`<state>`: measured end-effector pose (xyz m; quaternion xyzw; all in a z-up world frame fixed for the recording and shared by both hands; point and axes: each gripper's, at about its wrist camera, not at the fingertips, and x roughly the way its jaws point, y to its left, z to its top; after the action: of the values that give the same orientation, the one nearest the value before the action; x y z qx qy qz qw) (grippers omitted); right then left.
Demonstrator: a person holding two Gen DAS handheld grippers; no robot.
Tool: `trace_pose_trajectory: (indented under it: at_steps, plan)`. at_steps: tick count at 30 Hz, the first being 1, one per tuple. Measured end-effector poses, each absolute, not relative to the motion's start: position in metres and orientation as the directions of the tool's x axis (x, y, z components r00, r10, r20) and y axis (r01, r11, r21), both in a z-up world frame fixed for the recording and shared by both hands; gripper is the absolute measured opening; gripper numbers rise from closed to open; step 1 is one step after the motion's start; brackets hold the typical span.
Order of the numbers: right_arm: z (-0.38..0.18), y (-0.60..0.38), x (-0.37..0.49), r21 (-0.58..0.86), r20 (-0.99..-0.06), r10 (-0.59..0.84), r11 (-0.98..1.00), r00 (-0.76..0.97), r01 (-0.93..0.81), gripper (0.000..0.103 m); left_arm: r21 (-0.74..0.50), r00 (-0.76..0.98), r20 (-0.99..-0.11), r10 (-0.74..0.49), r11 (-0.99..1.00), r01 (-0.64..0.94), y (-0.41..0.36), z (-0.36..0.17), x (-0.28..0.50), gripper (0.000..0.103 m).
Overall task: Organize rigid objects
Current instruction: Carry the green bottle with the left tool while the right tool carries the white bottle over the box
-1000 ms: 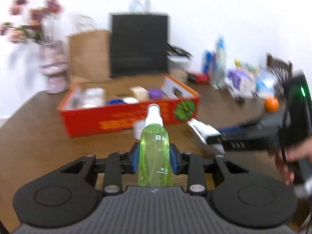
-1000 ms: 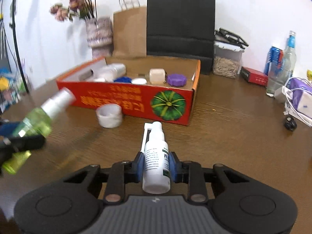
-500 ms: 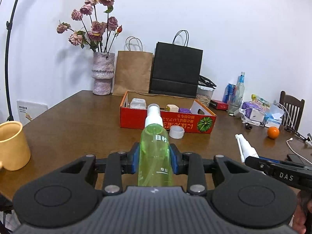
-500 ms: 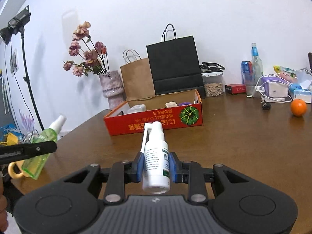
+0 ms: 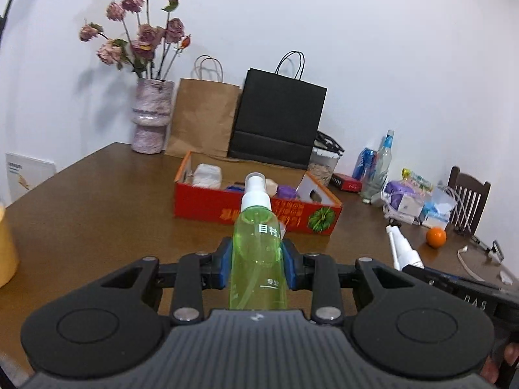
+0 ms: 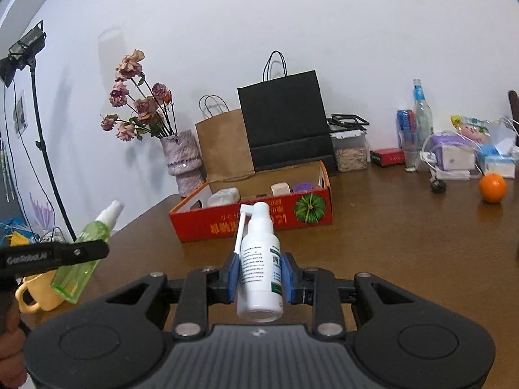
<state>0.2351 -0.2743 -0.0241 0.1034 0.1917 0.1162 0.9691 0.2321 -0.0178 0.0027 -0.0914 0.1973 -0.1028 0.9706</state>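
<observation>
My left gripper (image 5: pixel 258 267) is shut on a green spray bottle (image 5: pixel 258 259) with a white cap, held above the brown table. My right gripper (image 6: pixel 259 274) is shut on a white nasal-spray bottle (image 6: pixel 259 265) with a folded nozzle. The green bottle also shows in the right wrist view (image 6: pixel 84 259) at the left, and the white bottle in the left wrist view (image 5: pixel 402 253) at the right. An open red cardboard box (image 5: pixel 259 210) stands ahead of both grippers; it also shows in the right wrist view (image 6: pixel 253 223). It holds several small items.
Behind the box stand a brown paper bag (image 5: pixel 202 116), a black paper bag (image 5: pixel 275 120) and a vase of dried roses (image 5: pixel 150 115). Bottles, packets and an orange (image 6: pixel 493 188) sit at the right. A yellow mug (image 6: pixel 35 291) is at the left. A roll of tape sits before the box.
Both grippers pulled back and up from the box with their bottles over the second; since half a second ago the left one has moved nearer the box again.
</observation>
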Motion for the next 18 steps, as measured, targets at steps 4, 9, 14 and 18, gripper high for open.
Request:
trace_pose_trajectory:
  at_steps: [4,9,14,18]
  plan:
    - [-0.006,-0.281,0.294,0.230,-0.344,0.275,0.952,0.898,-0.204,0.027,-0.257,0.884,-0.375,-0.277,0.948,0.188,-0.030,0.018,0.291,0.032]
    - [0.009,-0.287,0.395,0.241,-0.398,0.293,0.948,0.869,-0.209,0.027,-0.281,0.863,-0.394,-0.315,0.936,0.213,-0.051,0.038,0.384,0.032]
    - [0.006,-0.283,0.483,0.202,-0.489,0.269,0.960,0.830,-0.192,0.027,-0.337,0.819,-0.455,-0.350,0.919,0.205,-0.075,0.044,0.476,0.032]
    - [-0.005,-0.282,0.535,0.200,-0.549,0.265,0.963,0.793,-0.183,0.027,-0.370,0.780,-0.517,-0.352,0.914,0.167,-0.089,0.031,0.531,0.032]
